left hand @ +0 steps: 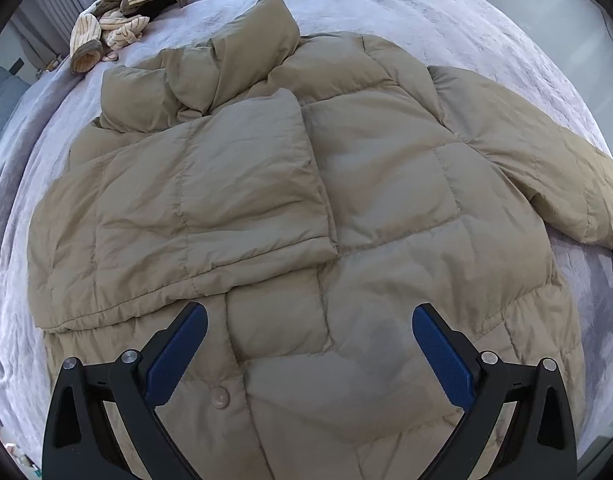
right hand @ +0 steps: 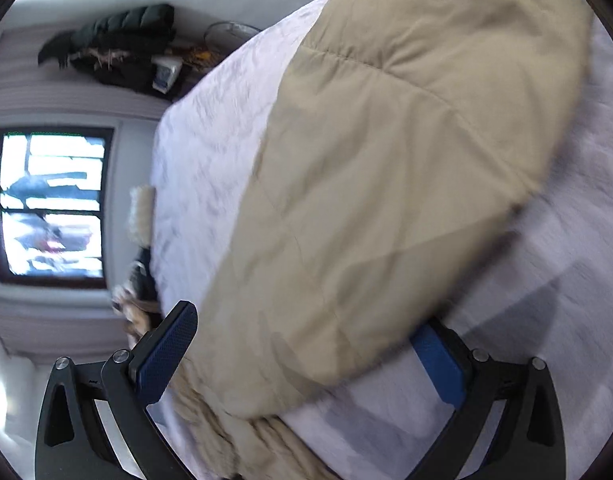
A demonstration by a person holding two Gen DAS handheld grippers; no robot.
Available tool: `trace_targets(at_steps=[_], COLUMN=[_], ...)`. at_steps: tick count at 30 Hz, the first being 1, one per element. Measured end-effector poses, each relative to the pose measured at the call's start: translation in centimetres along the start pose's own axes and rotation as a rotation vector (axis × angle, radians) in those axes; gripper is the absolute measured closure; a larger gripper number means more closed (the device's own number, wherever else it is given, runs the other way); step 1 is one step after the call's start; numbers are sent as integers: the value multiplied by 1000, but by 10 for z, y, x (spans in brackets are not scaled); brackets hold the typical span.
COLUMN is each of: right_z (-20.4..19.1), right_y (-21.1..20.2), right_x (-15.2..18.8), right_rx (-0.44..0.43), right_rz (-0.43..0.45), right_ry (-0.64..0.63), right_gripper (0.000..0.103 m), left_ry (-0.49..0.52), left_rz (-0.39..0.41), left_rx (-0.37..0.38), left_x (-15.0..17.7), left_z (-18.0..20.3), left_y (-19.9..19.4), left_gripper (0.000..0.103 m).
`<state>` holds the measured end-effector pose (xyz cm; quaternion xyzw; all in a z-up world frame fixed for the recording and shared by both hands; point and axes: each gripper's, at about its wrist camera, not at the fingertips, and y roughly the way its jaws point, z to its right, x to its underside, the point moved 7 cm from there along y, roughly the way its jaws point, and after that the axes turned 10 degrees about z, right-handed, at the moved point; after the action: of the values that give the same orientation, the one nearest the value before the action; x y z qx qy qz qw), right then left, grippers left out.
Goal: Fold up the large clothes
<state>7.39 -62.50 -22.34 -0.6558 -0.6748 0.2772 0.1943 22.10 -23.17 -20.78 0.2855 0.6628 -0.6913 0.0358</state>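
A tan puffer jacket point(left hand: 346, 184) lies front up on the pale lilac bedspread point(left hand: 426, 12). One sleeve point(left hand: 242, 184) is folded across its chest, while the other sleeve point(left hand: 546, 176) stretches out to the right. My left gripper point(left hand: 308, 344) hangs open over the lower front, close to a snap button point(left hand: 219, 397), holding nothing. The right wrist view is rolled and blurred. There the outstretched sleeve point(right hand: 386, 184) runs between the wide-open jaws of my right gripper point(right hand: 302, 328), and its ribbed cuff point(right hand: 226, 432) is near the camera. The pads are not pressing on the sleeve.
A heap of cream striped and dark clothes point(left hand: 118, 20) sits at the bed's far left corner. Beyond the bed edge point(right hand: 158, 184) the right wrist view shows a window point(right hand: 52, 204) and a dark jacket point(right hand: 118, 48) piled with other items by the wall.
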Motion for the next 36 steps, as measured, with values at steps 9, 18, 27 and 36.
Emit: trace_targets(at_steps=[9, 18, 27, 36], right_z=[-11, -19, -111, -228], right_y=[23, 28, 26, 42], right_x=[-15, -5, 37, 157], right_rx=[-148, -135, -185, -266], right_rz=[36, -1, -39, -120], right_ry=[169, 145, -189, -614], right_gripper=[0, 78, 92, 92], left_ry=[0, -47, -135, -228], left_rz=[-1, 18, 75, 89], left_rx=[13, 42, 22, 10], left_x=[0, 4, 4, 16], left_z=[2, -19, -76, -131], left_y=[3, -5, -17, -24], left_gripper=[0, 0, 0, 0])
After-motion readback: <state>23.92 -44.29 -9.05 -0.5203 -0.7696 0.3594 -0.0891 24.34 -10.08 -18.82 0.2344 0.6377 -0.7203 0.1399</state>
